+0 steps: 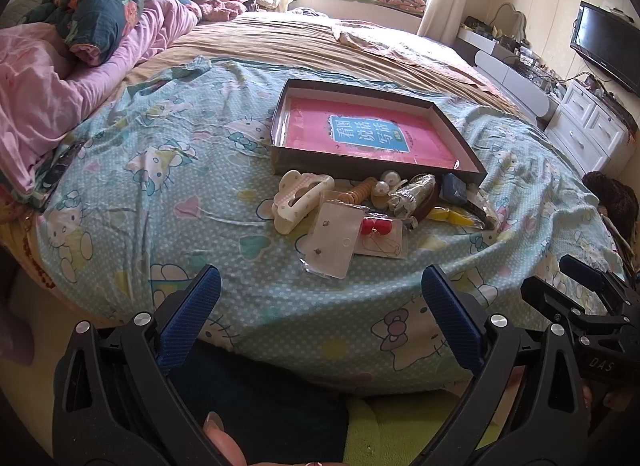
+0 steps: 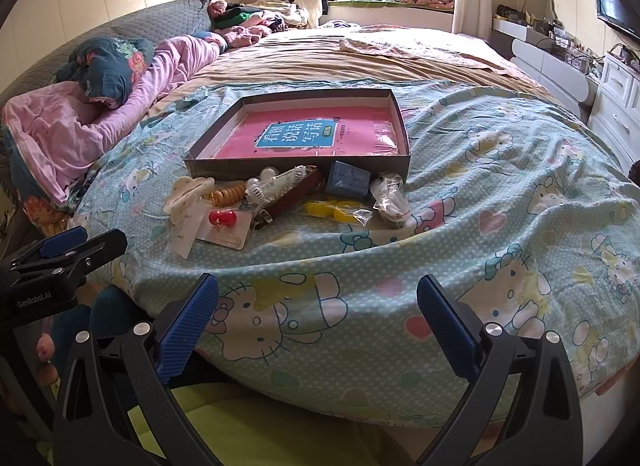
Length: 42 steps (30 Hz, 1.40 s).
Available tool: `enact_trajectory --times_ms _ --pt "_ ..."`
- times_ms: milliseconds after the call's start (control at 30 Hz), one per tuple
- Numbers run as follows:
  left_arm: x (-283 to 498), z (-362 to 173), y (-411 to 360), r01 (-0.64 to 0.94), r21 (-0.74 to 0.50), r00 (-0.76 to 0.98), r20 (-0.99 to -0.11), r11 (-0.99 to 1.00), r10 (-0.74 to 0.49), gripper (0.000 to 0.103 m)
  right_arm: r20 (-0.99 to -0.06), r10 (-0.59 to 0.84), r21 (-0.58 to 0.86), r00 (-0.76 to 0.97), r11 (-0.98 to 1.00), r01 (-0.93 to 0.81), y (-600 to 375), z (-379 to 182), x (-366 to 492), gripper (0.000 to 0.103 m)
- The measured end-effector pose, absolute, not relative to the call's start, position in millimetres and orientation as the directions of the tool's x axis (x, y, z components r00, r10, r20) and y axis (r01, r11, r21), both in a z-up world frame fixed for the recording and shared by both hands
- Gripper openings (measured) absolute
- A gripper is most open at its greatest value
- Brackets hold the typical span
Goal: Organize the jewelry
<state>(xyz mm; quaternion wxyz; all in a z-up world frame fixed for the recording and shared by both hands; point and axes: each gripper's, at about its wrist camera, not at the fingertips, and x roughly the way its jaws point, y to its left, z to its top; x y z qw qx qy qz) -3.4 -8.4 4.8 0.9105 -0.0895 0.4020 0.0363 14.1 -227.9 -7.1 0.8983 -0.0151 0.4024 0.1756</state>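
Item: jewelry pile (image 1: 384,201), heaped on the bed (image 1: 160,193) against the near wall of the shallow box (image 1: 464,137).

Contents:
- cream claw clip (image 1: 298,197): rigid, light; best taken across its body.
- earring cards in clear sleeves (image 1: 336,242): flat, slippery; an edge is to be pinched.
- red bauble card (image 2: 223,221): judged fragile.
- blue box (image 2: 347,179): stiff, gripped by opposite sides.
- yellow piece (image 2: 336,211) and bagged items (image 2: 390,197): light, crinkly.

Soft bedding is expected to yield under pressure.

Left gripper (image 1: 320,306): spread wide, nothing held, near the bed edge. Right gripper (image 2: 318,304): likewise wide and unladen.
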Motion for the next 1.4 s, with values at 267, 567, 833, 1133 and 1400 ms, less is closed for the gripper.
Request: enact_trajectory --times_ms 267,567,833,1133,1400 --pt "-5 6 -9 -0.138 -0.133 0.674 -0.739 0.982 -0.006 0.094 -0.729 0.303 0.114 0.614 0.938 -0.327 -227 -7 14 0.099" --pt "-5 6 -9 -0.138 -0.132 0.675 -0.738 0.982 -0.005 0.094 -0.727 0.303 0.114 0.616 0.938 -0.328 -228 -7 14 0.099" --pt "-5 7 -8 -0.139 -0.134 0.672 -0.740 0.981 -0.006 0.094 -0.722 0.294 0.092 0.626 0.938 -0.335 -225 -6 18 0.099" --pt "7 0 18 -0.182 -0.138 0.648 -0.762 0.973 0.014 0.094 -0.717 0.292 0.074 0.633 0.935 -0.348 -226 -3 42 0.099" --pt "32 -16 39 -0.217 -0.122 0.607 -0.794 0.968 0.036 0.094 -0.736 0.291 0.093 0.611 0.938 -0.335 -229 -14 70 0.099"
